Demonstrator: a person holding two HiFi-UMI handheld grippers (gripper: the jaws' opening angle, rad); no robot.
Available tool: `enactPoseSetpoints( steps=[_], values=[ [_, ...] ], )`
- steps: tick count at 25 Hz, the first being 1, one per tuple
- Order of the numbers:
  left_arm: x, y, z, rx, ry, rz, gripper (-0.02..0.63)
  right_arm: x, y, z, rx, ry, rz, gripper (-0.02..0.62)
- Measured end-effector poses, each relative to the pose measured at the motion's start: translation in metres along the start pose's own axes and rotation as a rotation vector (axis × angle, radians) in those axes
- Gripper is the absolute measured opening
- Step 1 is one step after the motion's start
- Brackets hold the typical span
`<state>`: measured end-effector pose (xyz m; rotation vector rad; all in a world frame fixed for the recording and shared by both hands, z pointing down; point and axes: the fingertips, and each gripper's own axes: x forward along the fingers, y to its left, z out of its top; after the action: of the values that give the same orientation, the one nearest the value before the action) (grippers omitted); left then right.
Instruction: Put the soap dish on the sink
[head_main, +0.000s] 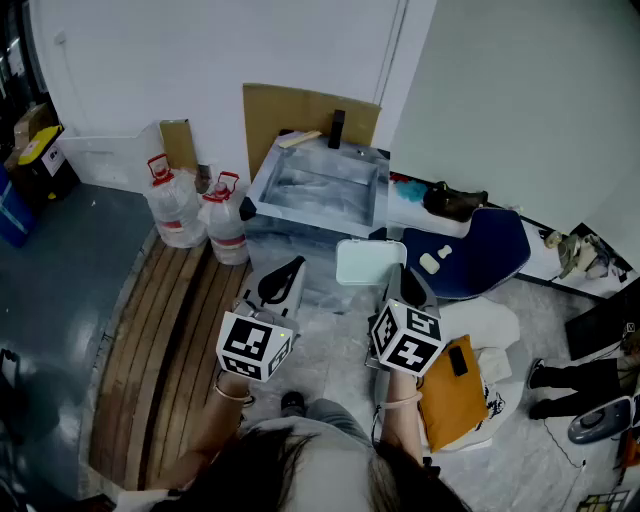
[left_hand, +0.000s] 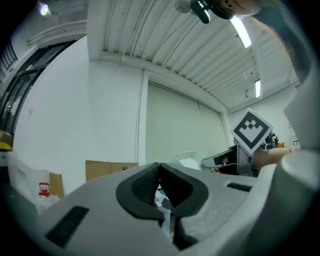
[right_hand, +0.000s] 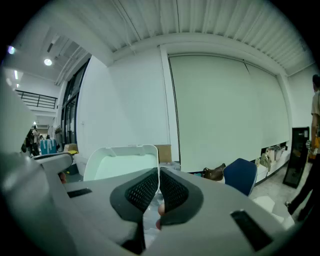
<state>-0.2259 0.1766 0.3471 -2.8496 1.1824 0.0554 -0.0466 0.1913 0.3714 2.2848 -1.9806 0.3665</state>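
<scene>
water jugs (head_main: 198, 208) far left on the wooden planks (head_main: 165, 340), beside the sink. left gripper (head_main: 288, 270): jaws closed together, nothing between them, raised in front of the sink (head_main: 320, 185). cardboard (head_main: 305, 112) stands behind the sink. soap dish (head_main: 368, 262) is off the sink, held up just in front of its near right corner. right gripper (head_main: 398, 272): jaws pinched narrow on the dish's right-hand wall. blue chair (head_main: 480, 250) to the right.

Left gripper (head_main: 288, 268) fingers shut, empty; right gripper (head_main: 398, 275) beside it, fingers clamping the soap dish (head_main: 358, 262).
</scene>
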Motion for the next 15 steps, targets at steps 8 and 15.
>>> enactPoseSetpoints(
  steps=[8,15],
  values=[
    [0.027,0.014,-0.002,-0.02,-0.009,-0.014,0.009,0.028,0.006,0.007,0.016,-0.006,0.016,0.031],
    [0.06,0.023,-0.008,-0.016,-0.004,-0.017,0.009,0.058,-0.005,0.014,0.044,-0.019,0.031,0.031]
  ],
)
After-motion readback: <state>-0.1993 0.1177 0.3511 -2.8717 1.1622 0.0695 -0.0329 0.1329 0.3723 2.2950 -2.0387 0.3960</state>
